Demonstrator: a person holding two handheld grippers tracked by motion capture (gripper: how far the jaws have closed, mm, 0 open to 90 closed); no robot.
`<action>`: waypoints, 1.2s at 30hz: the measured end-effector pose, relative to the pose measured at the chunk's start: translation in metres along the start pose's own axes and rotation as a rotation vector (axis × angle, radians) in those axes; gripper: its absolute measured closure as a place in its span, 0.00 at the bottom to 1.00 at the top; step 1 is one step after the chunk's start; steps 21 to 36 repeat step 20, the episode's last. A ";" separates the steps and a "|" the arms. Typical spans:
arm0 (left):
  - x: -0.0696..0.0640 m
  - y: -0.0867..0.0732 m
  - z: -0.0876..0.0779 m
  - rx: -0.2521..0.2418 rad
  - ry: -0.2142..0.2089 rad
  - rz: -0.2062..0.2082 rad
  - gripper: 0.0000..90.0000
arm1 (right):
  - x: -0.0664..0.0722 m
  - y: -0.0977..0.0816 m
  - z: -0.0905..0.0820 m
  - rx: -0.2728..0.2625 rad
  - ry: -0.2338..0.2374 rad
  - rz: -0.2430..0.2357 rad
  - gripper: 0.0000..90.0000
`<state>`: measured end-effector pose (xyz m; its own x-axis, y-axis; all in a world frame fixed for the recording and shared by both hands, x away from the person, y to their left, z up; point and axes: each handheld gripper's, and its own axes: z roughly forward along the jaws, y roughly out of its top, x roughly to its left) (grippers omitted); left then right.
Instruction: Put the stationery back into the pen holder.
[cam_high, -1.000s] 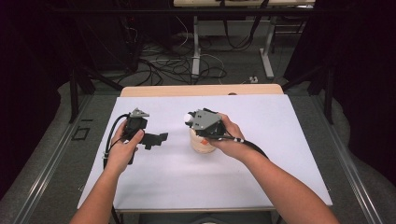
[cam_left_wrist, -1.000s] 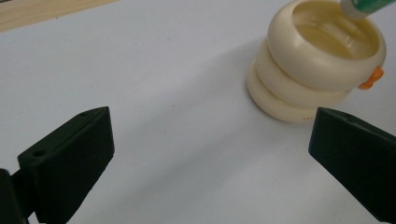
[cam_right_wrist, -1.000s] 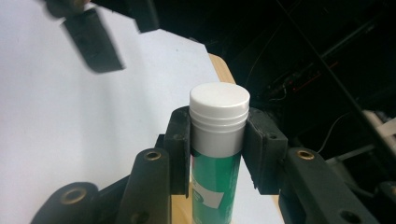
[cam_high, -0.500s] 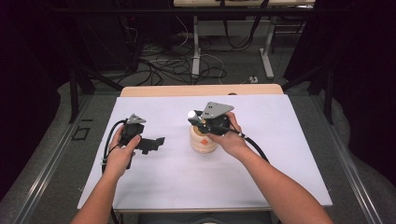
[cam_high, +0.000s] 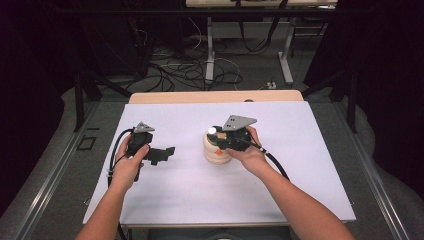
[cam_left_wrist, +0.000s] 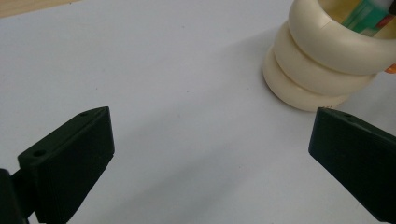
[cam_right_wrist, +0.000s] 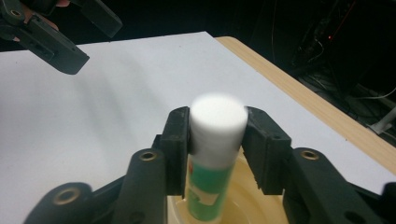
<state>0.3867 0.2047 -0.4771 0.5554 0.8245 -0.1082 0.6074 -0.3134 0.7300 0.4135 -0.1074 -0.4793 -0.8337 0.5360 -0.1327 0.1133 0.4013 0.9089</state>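
Observation:
A cream ribbed cup (cam_high: 216, 154) stands on the white table sheet (cam_high: 200, 200). My right gripper (cam_high: 217, 136) hangs just over it, pointing down, with a glue stick (cam_right_wrist: 218, 121) between its jaws. The stick has a white cap (cam_high: 212, 131) and a green body that reaches into the cup (cam_right_wrist: 245, 205). Its jaws have just been opening a little, and the pads still lie against the cap. My left gripper (cam_high: 167, 152) rests open to the left of the cup (cam_left_wrist: 322, 60), jaws (cam_left_wrist: 210, 144) wide apart with nothing between them. The left gripper (cam_right_wrist: 81, 32) also appears far off in the right gripper view.
The white sheet covers a wooden table whose far edge (cam_high: 215, 96) shows bare. Cables (cam_high: 200, 70) and metal frame legs lie on the floor beyond it. Bare sheet stretches around the cup on every side.
My right hand has come down with the glue stick, so the stick's lower end now sits inside the cup. The left hand has stayed put.

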 end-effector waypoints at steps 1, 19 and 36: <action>0.000 0.000 0.000 0.003 0.001 0.002 0.00 | 0.000 0.000 -0.001 0.006 0.002 0.005 0.66; 0.003 -0.002 -0.004 -0.022 0.006 -0.022 0.00 | -0.010 -0.006 -0.051 -0.051 -0.185 0.246 0.15; 0.004 -0.002 -0.004 -0.033 0.011 -0.014 0.00 | -0.012 -0.007 -0.056 -0.057 -0.193 0.248 0.14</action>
